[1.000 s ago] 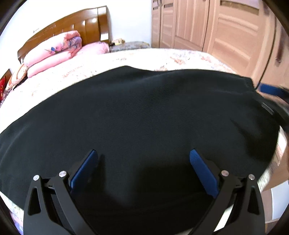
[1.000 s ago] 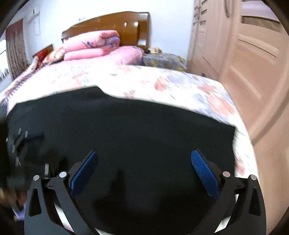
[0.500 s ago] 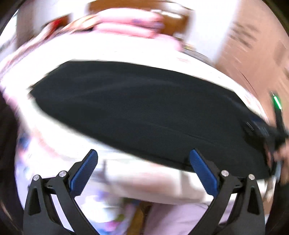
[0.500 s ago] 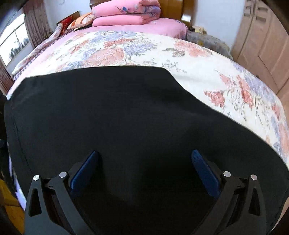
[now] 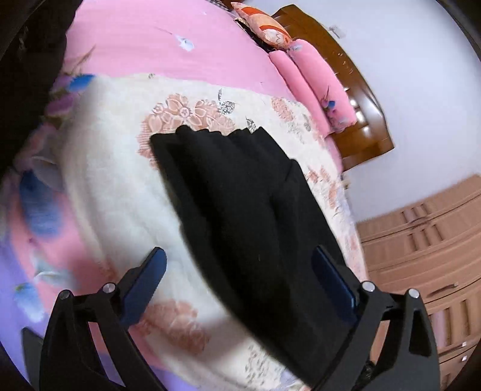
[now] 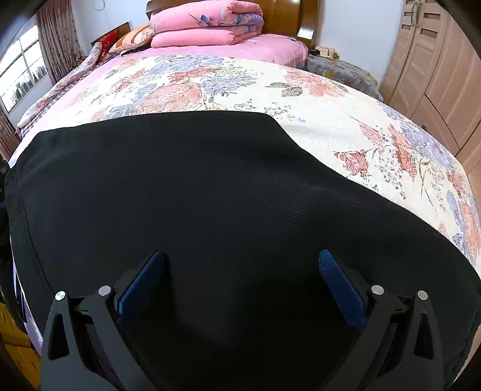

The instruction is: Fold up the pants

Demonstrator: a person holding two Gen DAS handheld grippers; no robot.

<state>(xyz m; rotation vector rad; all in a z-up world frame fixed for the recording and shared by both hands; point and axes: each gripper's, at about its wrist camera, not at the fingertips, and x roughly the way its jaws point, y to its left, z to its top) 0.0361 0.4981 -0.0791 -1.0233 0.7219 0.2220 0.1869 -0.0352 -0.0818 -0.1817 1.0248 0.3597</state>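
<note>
Black pants (image 6: 210,195) lie flat across the near part of a floral quilt (image 6: 330,120). My right gripper (image 6: 242,258) hovers open over their middle, its blue pads (image 6: 339,282) wide apart with only flat cloth under them. In the rolled left wrist view the pants (image 5: 249,210) run as a long strip away from me. Their gathered waistband end (image 5: 210,132) lies at the far end. My left gripper (image 5: 239,255) straddles the near part of the strip. Its jaws are closing, the cloth's edge lies between them, and the pads are not pressing on it.
A folded pink duvet (image 6: 207,24) and pillows (image 6: 129,39) sit by the wooden headboard (image 5: 345,90). Wardrobe doors (image 6: 436,60) stand to the right of the bed, and a window (image 6: 21,69) is on the left. A covered low stand (image 6: 339,72) sits beside the bed.
The left gripper swept sideways off the middle of the pants and rolled, so it now looks along their length. The right gripper dropped closer to the cloth, then held still.
</note>
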